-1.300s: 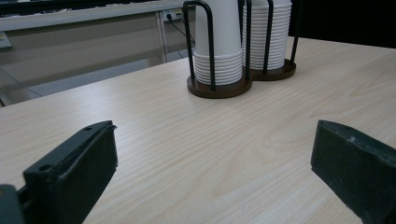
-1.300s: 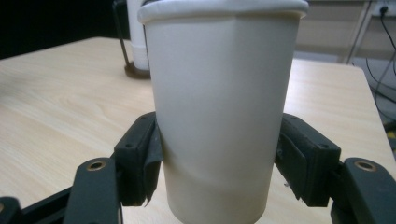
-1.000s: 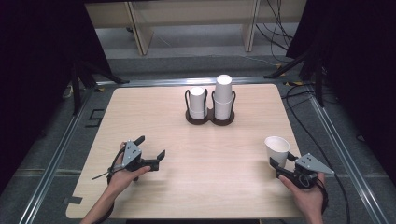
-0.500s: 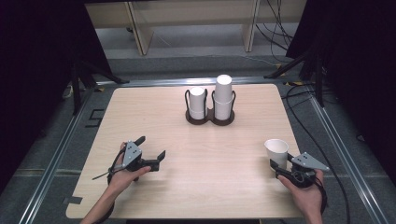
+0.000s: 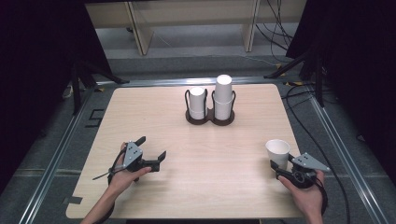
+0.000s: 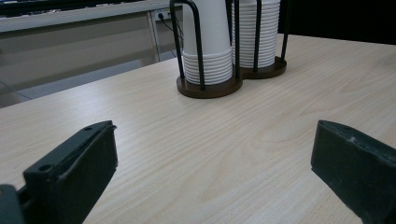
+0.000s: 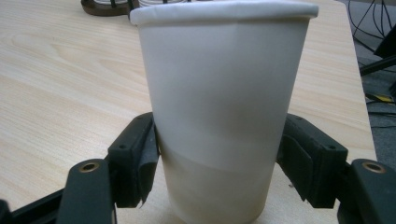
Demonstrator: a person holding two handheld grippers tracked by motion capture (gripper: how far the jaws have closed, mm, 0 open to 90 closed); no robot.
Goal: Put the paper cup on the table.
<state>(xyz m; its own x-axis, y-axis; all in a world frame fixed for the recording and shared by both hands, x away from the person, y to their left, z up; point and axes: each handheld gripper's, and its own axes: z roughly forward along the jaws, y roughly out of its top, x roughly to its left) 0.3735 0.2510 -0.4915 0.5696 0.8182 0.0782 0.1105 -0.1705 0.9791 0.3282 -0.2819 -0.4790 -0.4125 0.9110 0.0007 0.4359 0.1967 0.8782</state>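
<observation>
Lowered nearer the table edge, cup (image 5: pixel 278 151) stands upright, mouth up, in right tool (image 5: pixel 280 169).

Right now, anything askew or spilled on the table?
Nothing stands out. The paper cup stands upright between the right hand-held gripper's jaws, and both cup stacks sit straight in the cup holder. No spills.

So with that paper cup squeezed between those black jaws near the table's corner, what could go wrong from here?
The paper cup is thin, so the right hand-held gripper might dent it if it squeezes harder. The jaws hold it low on its wall, so it could tip when lifted. It also stands near the table edge, so a slip could send it to the floor.
</observation>
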